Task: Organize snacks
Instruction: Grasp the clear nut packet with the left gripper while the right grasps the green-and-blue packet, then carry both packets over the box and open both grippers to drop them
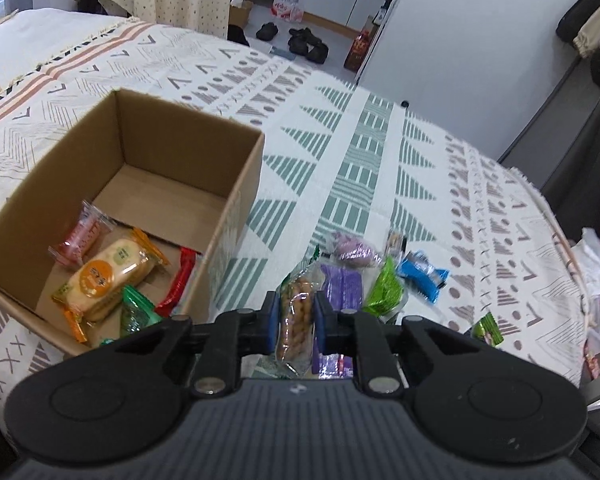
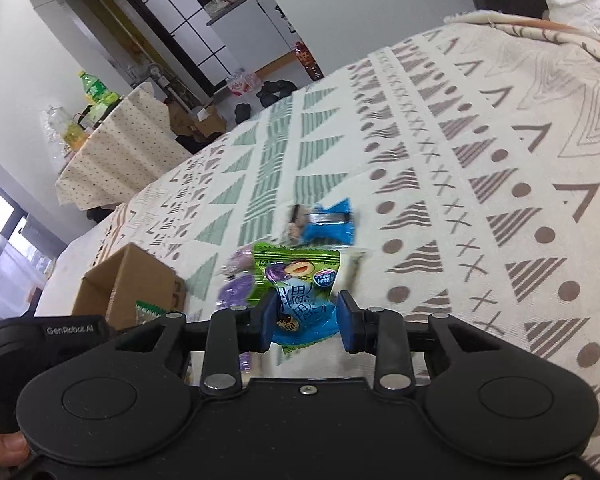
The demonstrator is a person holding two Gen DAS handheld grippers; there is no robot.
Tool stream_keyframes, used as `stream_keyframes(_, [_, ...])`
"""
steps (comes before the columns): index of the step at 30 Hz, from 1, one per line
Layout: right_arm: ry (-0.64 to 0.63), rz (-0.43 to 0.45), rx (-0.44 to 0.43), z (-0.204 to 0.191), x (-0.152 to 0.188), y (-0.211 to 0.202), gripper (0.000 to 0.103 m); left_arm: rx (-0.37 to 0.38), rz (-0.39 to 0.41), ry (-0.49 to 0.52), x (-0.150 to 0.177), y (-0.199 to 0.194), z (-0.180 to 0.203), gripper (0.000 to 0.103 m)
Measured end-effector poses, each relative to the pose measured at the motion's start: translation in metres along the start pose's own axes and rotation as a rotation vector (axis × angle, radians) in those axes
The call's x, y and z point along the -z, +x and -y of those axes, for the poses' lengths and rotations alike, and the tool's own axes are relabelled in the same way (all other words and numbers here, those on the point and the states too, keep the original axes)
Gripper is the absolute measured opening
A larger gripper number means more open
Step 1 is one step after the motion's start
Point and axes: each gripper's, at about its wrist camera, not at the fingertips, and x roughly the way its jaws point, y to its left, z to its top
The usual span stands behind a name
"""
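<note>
My left gripper (image 1: 296, 318) is shut on a clear packet of brown twisted snacks (image 1: 296, 312) and holds it just right of the open cardboard box (image 1: 228, 184). The box holds an orange-labelled cake packet (image 1: 108, 284), a pink packet (image 1: 82, 236), a red one (image 1: 178, 284) and a green one (image 1: 136, 312). My right gripper (image 2: 306, 322) has its jaws around a green and blue plum-candy packet (image 2: 300, 280); the right pad stands a little off it. The box also shows in the right wrist view (image 2: 132, 280).
On the patterned bedspread (image 1: 360, 152) lie loose snacks: a purple packet (image 1: 342, 286), a purple round one (image 1: 354, 250), a green one (image 1: 382, 292), a blue one (image 1: 422, 274), a small green one (image 1: 488, 330). A blue packet (image 2: 332, 222) lies beyond the right gripper.
</note>
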Motion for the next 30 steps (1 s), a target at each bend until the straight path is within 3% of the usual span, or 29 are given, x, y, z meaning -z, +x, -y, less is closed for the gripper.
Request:
stream_keyframes(17, [-0.100,0.054,-0.041,-0.084,-0.011,-0.021,0.031,0.090,0.132,-0.120,-0.033,-0.054,-0.042,0.017])
stream_keyframes(30, [-0.133,0.043,-0.053,-0.134,-0.004,-0.011,0.031,0.105,0.139,-0.246,-0.056,-0.064,-0.095,0.017])
